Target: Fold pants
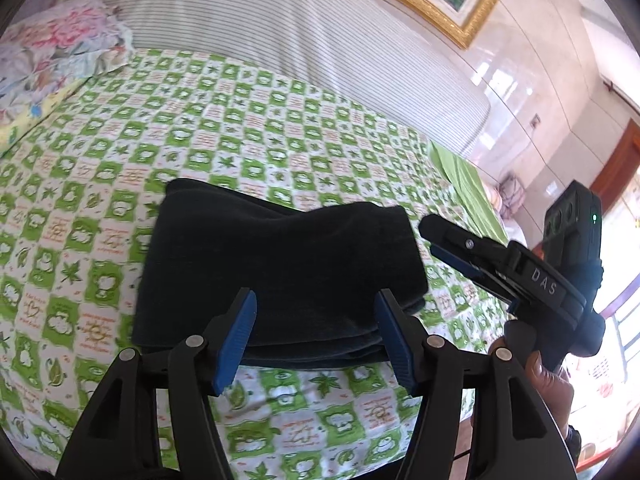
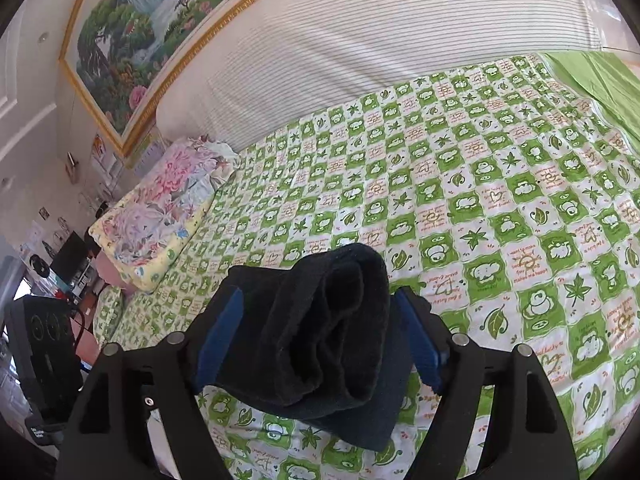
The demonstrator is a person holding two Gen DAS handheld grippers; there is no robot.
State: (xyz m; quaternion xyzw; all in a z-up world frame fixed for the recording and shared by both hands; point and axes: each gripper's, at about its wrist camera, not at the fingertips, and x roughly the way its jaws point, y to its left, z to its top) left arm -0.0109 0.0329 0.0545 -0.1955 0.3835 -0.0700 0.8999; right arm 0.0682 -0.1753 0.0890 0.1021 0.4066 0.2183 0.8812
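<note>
Green-and-white checked bedsheet [image 1: 280, 128] printed with leaves and frogs covers a bed, a gold-framed landscape painting [image 2: 132, 40] on the wall behind it. On that sheet lies the dark, fuzzy folded pants bundle [image 1: 276, 264], stacked in several layers. Left gripper [image 1: 316, 336] has its blue-padded fingers apart just before the bundle's near edge. Right gripper [image 2: 320, 344], lettered "DAS", has fingers spread around a raised fold, seemingly not pinching it.
</note>
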